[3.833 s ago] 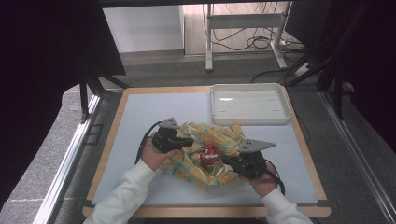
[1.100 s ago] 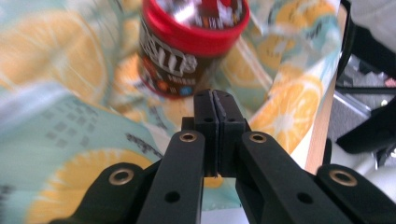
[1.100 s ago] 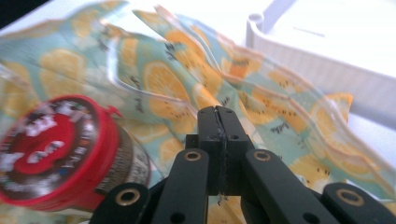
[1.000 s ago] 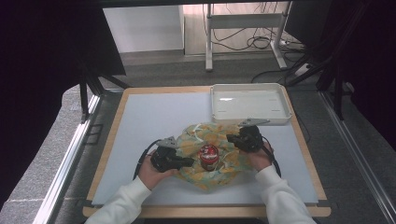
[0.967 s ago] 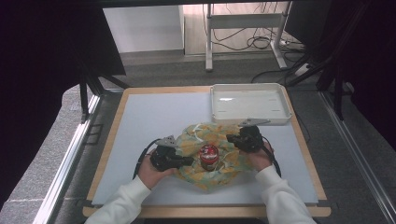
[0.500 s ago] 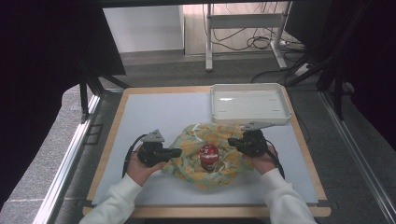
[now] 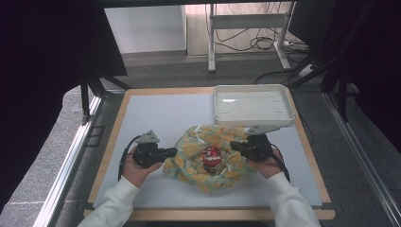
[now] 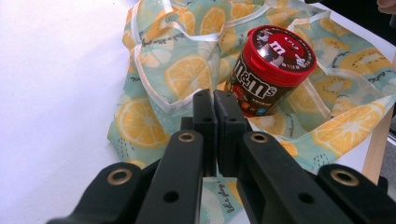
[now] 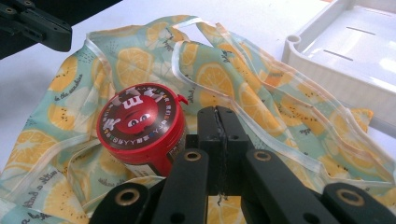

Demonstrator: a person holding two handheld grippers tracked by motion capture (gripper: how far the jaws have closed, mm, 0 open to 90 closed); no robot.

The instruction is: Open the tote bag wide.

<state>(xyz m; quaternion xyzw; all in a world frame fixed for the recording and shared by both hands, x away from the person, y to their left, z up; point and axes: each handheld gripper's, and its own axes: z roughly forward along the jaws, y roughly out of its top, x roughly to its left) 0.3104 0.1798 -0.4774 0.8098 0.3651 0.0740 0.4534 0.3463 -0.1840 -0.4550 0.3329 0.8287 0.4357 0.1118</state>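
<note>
A red-lidded candy tub point(image 7: 211, 160) is seen standing on a lemon-print cloth point(image 7: 191, 151) at the near middle of the table point(image 7: 156, 111). The left gripper point(image 7: 169, 152) is held at the cloth's left edge, the right gripper point(image 7: 235, 145) at its right; both pairs of jaws are pressed together with nothing between them. A white tray point(image 7: 251, 105) lies far right.
</note>
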